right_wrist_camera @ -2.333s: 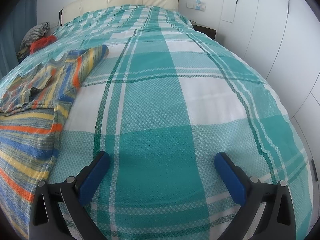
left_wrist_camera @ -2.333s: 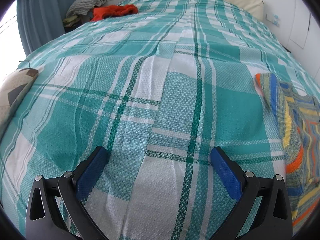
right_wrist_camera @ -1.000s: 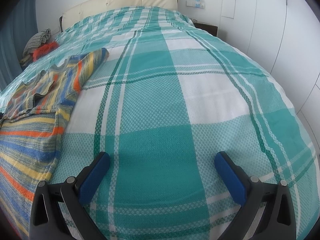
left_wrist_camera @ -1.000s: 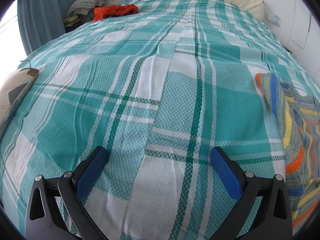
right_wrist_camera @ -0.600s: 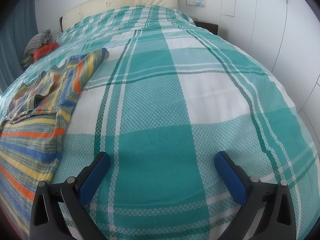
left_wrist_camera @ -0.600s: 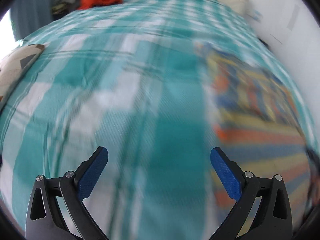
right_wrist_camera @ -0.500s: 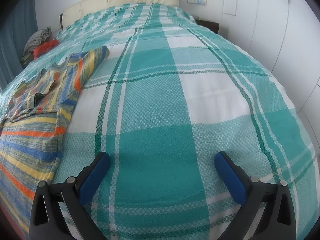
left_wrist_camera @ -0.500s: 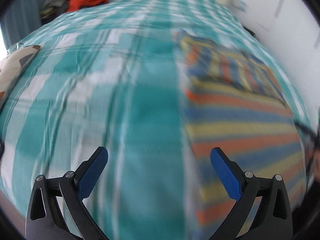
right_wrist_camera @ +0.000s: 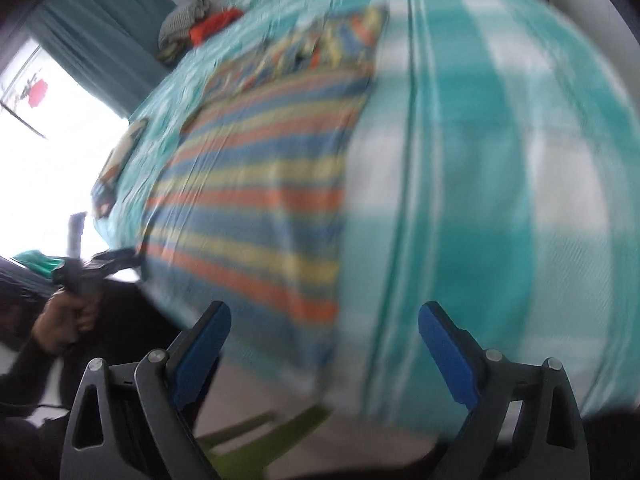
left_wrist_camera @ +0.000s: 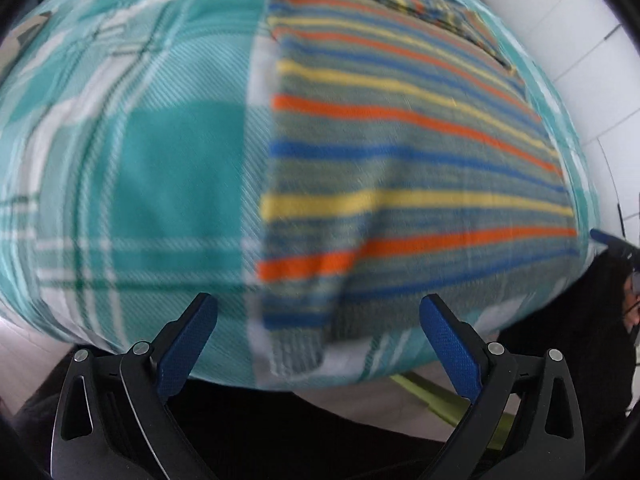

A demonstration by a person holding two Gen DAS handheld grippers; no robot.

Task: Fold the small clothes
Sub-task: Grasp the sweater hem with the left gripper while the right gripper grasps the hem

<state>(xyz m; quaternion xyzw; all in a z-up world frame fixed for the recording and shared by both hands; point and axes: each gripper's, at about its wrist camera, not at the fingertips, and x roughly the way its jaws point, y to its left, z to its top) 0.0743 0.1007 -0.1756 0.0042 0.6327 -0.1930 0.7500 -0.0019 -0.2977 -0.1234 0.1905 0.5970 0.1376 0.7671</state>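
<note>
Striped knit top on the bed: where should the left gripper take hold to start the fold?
Take the striped knit top at its near left hem corner, coming from the foot edge of the bed. It lies flat, with that corner nearest the open, empty left gripper, so it looks easiest to pinch. Motion blur hides finer detail.

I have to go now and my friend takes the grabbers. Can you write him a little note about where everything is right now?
Left gripper: open, nothing in it, above the near hem of the striped sweater.
Right gripper: jaws closing, nothing between them, over the sweater's near edge.
The sweater lies spread flat on the checked bedspread, by the bed's near edge.
Done: nothing folded yet.
Left: grip the sweater and fold it.
</note>
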